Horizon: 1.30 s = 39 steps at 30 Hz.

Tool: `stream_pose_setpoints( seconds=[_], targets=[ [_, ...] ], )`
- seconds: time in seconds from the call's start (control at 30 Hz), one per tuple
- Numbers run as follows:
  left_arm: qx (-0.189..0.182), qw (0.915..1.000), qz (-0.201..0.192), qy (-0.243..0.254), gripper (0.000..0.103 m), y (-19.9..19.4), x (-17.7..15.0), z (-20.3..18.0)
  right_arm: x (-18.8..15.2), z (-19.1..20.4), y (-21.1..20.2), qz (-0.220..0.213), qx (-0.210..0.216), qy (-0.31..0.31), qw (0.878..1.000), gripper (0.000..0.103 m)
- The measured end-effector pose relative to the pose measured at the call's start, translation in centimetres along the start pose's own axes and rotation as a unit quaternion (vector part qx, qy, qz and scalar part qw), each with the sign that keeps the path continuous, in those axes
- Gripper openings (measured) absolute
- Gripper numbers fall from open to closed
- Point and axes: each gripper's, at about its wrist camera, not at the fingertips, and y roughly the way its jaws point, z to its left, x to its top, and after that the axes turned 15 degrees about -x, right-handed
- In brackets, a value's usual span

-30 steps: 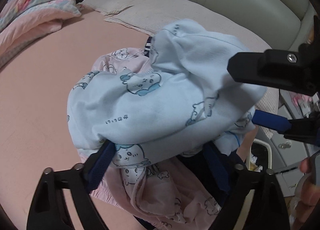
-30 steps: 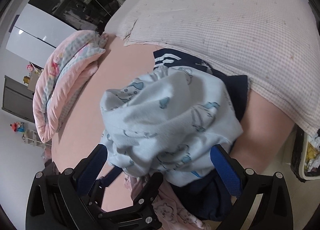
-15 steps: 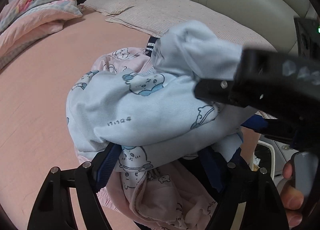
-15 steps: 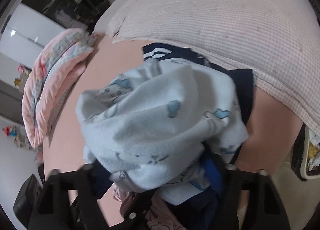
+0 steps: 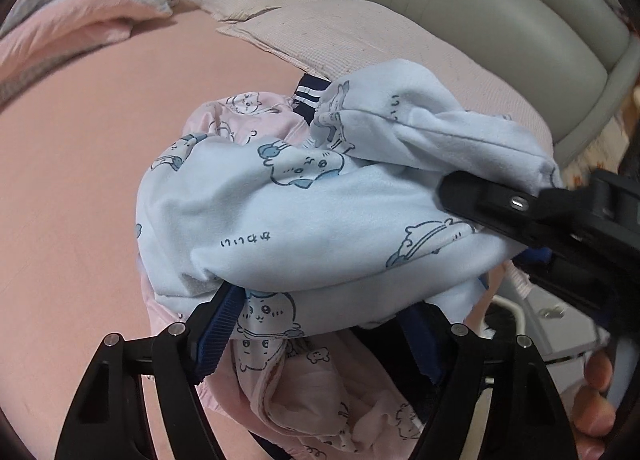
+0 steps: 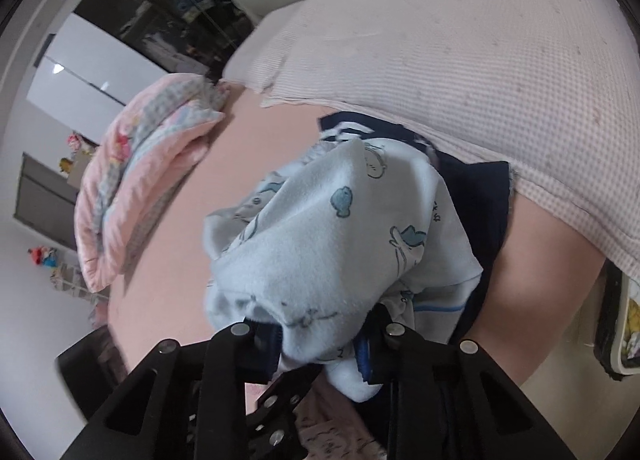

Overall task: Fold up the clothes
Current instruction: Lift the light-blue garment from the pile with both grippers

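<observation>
A light blue cartoon-print garment (image 5: 320,220) lies bunched on top of a pile with a pink print garment (image 5: 304,392) and a navy garment (image 6: 476,196) on the pink bed sheet (image 5: 72,188). My left gripper (image 5: 320,340) is open, its fingers spread under the near edge of the blue garment. My right gripper (image 6: 320,336) is shut on a fold of the blue garment (image 6: 340,244). The right gripper also shows at the right of the left wrist view (image 5: 500,220), its upper finger pressed on the blue cloth.
A checked pink pillow (image 6: 460,60) lies just behind the pile, against a grey padded headboard (image 5: 500,0). A folded pink quilt (image 5: 80,4) lies at the far left of the bed. A basket (image 6: 624,316) stands on the floor off the bed's right edge.
My right gripper came in over the blue garment and closed on a fold of it, bunching the cloth. My left gripper stayed open in place.
</observation>
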Motion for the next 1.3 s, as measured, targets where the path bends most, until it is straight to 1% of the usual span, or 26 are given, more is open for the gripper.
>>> stream_pose_setpoints(
  seconds=[0.1,0.27,0.37,0.43,0.5,0.53,0.57,0.6,0.67,0.77,0.87,0.9,0.93,0.97,1.0,1.03,1.1,1.2,1.23,1.3],
  targets=[
    [-0.021,0.9997,-0.007,-0.013,0.075,-0.7,0.6,1.4,-0.2,0.8,-1.4,-0.007,0.019,-0.015,1.000,0.025],
    [-0.042,0.9990,-0.010,-0.009,0.075,-2.0,-0.9,1.6,-0.5,2.3,-2.8,-0.009,0.041,-0.044,0.998,0.025],
    [-0.042,0.9990,-0.011,0.000,0.075,-1.8,-1.2,1.7,-0.7,2.9,-2.5,-0.003,0.030,-0.056,0.998,0.025],
    [-0.041,0.9991,-0.010,-0.003,0.072,-1.7,-1.2,2.0,-0.8,3.0,-2.2,0.002,0.025,-0.059,0.998,0.025],
    [-0.042,0.9990,-0.009,-0.011,0.057,-1.6,-1.3,2.4,-1.1,2.9,-1.8,0.008,0.023,-0.058,0.998,0.025],
    [-0.042,0.9990,-0.009,-0.014,0.053,-1.5,-1.3,2.6,-1.2,2.9,-1.7,0.011,0.022,-0.057,0.998,0.025],
    [-0.042,0.9989,-0.009,-0.018,0.043,-1.5,-1.3,2.8,-1.3,2.9,-1.5,0.014,0.021,-0.056,0.998,0.025],
    [-0.040,0.9989,-0.012,-0.019,0.036,-1.5,-1.4,3.0,-1.4,2.9,-1.3,0.017,0.020,-0.056,0.998,0.025],
    [-0.038,0.9989,-0.017,-0.020,0.030,-1.7,-1.6,3.3,-1.5,2.7,-0.6,0.030,0.026,-0.050,0.998,0.025],
    [-0.035,0.9990,-0.022,-0.019,0.024,-2.0,-2.0,3.6,-1.6,2.5,-0.1,0.040,0.033,-0.042,0.998,0.025],
    [-0.043,0.9985,-0.024,-0.023,0.019,-2.3,-2.3,4.2,-1.5,2.7,0.0,0.040,0.010,-0.047,0.998,0.026],
    [-0.046,0.9983,-0.024,-0.025,0.019,-2.4,-2.4,4.4,-1.5,2.6,0.0,0.042,0.006,-0.045,0.998,0.034],
    [-0.049,0.9981,-0.025,-0.027,0.018,-2.6,-2.5,4.6,-1.4,2.5,0.1,0.047,0.006,-0.039,0.998,0.052],
    [-0.052,0.9979,-0.025,-0.029,0.018,-2.7,-2.6,4.8,-1.3,2.3,0.1,0.051,0.005,-0.033,0.998,0.063],
    [-0.054,0.9978,-0.025,-0.030,0.018,-2.9,-2.7,5.0,-1.3,2.0,0.1,0.054,0.005,-0.025,0.998,0.075],
    [-0.054,0.9978,-0.025,-0.029,0.018,-3.0,-2.8,5.1,-1.3,1.7,0.0,0.056,0.004,-0.017,0.998,0.076],
    [-0.053,0.9980,-0.024,-0.026,0.018,-3.2,-3.1,5.3,-1.1,1.1,0.0,0.056,-0.015,-0.003,0.998,0.076],
    [-0.052,0.9981,-0.023,-0.024,0.018,-3.6,-3.4,5.8,-0.7,0.1,0.0,0.045,-0.062,0.017,0.997,0.076],
    [-0.054,0.9979,-0.023,-0.026,0.018,-3.7,-3.5,6.0,-0.6,-0.2,0.1,0.045,-0.068,0.022,0.996,0.076],
    [-0.057,0.9977,-0.022,-0.028,0.018,-4.0,-3.7,6.4,-0.3,-0.8,0.3,0.046,-0.067,0.032,0.996,0.076]
  ],
)
